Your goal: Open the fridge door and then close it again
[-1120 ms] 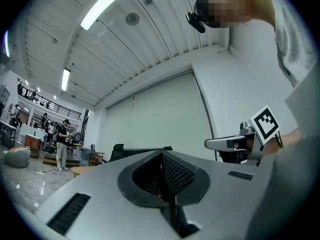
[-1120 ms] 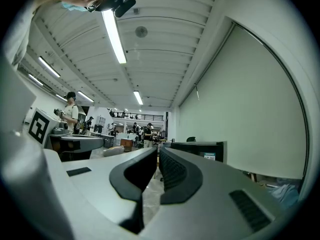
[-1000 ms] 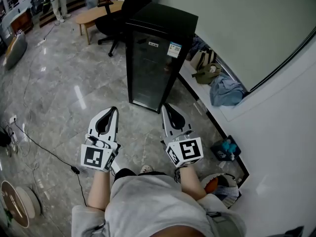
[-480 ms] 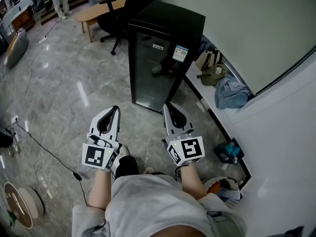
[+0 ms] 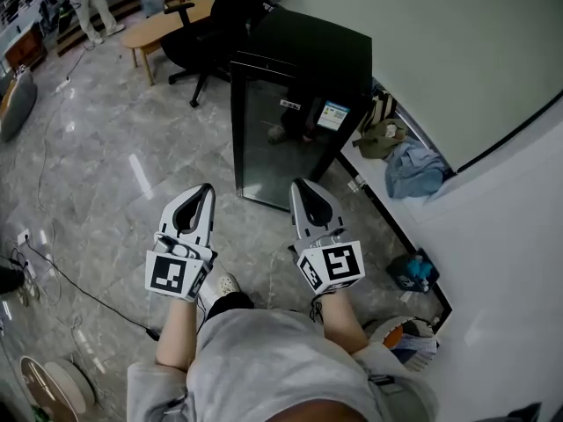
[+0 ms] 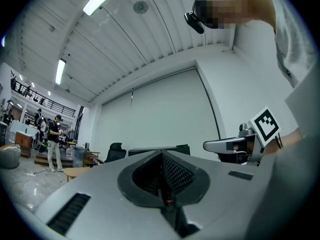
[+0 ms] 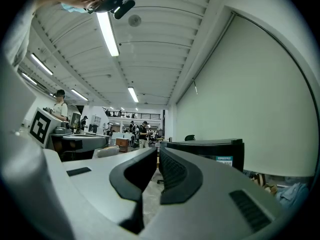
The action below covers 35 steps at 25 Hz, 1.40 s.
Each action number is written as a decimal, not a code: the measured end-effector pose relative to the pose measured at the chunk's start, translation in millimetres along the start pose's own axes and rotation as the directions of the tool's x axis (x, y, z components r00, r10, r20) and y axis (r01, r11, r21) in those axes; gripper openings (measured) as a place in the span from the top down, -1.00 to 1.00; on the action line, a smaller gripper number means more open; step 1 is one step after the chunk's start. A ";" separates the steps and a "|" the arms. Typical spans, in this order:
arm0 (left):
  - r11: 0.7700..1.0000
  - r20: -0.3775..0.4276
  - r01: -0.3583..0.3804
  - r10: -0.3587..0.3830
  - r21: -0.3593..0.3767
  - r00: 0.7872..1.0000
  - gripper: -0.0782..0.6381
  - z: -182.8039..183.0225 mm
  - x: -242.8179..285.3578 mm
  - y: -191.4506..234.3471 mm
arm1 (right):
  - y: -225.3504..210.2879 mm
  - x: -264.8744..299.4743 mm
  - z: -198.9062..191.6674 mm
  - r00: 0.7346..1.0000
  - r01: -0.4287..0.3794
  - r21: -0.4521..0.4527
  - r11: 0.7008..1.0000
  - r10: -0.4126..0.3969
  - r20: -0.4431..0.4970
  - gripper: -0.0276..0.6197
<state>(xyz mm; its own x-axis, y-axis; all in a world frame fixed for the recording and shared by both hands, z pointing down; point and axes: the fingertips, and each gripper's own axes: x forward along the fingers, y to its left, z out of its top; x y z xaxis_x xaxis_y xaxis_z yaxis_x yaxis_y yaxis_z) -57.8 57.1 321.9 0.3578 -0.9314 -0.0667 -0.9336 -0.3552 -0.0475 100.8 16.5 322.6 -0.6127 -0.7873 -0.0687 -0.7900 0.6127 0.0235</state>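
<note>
fridge (image 5: 295,104) closed, left tool (image 5: 204,189), right tool (image 5: 300,184) shut

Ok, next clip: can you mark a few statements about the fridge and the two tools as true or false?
1. The fridge has its door closed. True.
2. The right tool grips the fridge door. False: it is short of the fridge and touches nothing.
3. The left tool has its jaws together with nothing between them. True.
4. The blue cloth lies on top of the fridge. False: it lies on the low ledge by the wall, right of the fridge in the head view.
5. A black office chair stands beyond the fridge. True.
</note>
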 end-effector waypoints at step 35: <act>0.990 -0.032 0.120 -0.122 -0.069 0.992 0.74 -45.7 129.1 154.7 | -20.6 175.9 -48.2 0.988 0.136 0.010 0.991 -0.135 -0.074 0.83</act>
<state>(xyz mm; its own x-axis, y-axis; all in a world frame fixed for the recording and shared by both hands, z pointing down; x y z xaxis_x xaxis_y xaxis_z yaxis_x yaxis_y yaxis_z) -157.0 -121.7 351.6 0.4684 -0.8831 -0.0282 -0.8831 -0.4689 0.0138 8.1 -137.9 358.1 -0.5009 -0.8655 0.0032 -0.8655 0.5009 0.0035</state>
